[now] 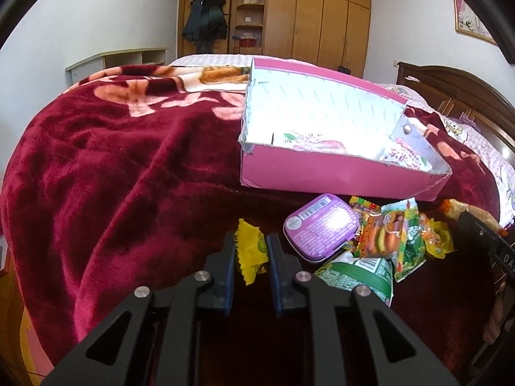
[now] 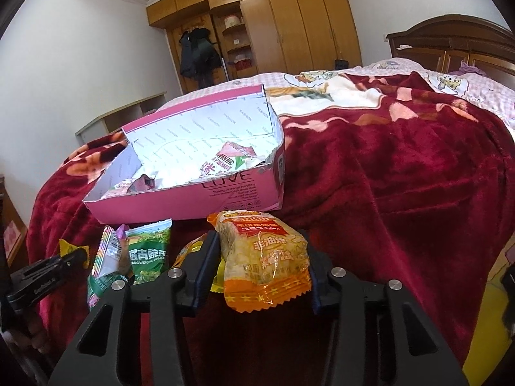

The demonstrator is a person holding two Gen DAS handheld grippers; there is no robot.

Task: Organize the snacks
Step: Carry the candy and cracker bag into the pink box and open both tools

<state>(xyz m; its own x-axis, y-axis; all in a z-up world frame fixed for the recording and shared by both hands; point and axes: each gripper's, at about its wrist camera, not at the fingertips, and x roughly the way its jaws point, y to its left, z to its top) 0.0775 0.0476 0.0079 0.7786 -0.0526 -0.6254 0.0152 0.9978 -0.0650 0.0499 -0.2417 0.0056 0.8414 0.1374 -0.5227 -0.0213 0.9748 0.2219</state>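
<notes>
My left gripper is shut on a small yellow candy wrapper, low over the dark red blanket. In the right wrist view, my right gripper is shut on an orange and yellow snack packet, whose bulk hides most of the right finger. An open pink box lies just beyond both grippers, with white and pink packets inside. Loose snacks lie in front of the box: a purple tin, a burger gummy packet and a green pea packet.
Everything rests on a bed covered by a dark red flowered blanket over a pink checked sheet. A wooden headboard stands at the right, a wardrobe at the back, and a low shelf by the left wall.
</notes>
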